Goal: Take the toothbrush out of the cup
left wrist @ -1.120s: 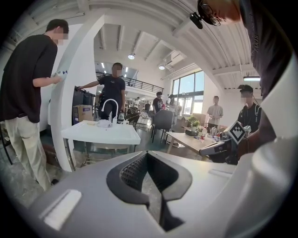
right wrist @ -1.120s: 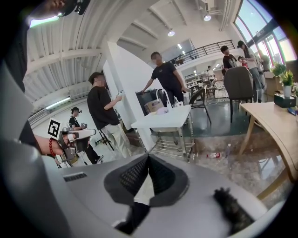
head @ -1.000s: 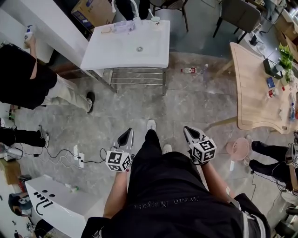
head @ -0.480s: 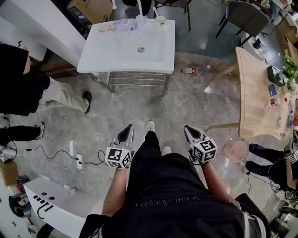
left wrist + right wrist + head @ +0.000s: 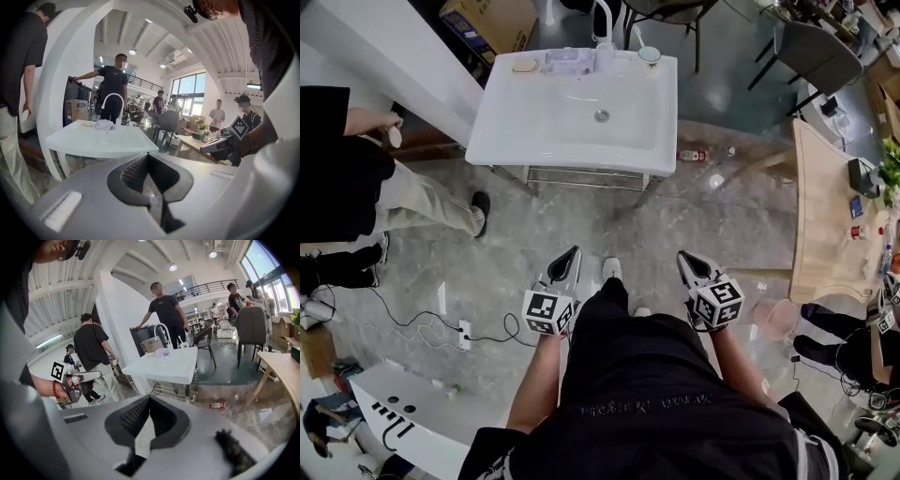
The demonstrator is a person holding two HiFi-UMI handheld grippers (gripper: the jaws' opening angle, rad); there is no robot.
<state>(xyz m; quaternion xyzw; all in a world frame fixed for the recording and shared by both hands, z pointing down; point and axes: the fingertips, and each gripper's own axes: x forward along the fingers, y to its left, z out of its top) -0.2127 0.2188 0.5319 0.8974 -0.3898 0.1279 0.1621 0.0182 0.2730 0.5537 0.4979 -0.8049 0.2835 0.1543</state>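
Pale cup (image 5: 650, 54) on washbasin (image 5: 534, 131) back corner, toothbrush (image 5: 636, 36) leaning out. Left gripper (image 5: 574, 253), right gripper (image 5: 682, 257): jaws closed, empty.

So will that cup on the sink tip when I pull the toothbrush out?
Possibly: the cup looks small and light, at a back corner of the sink. The toothbrush leans on its rim, so a sideways pull may tip it.

White washbasin (image 5: 539, 127), cup (image 5: 649, 55) and clear tray (image 5: 570, 62) on its back rim
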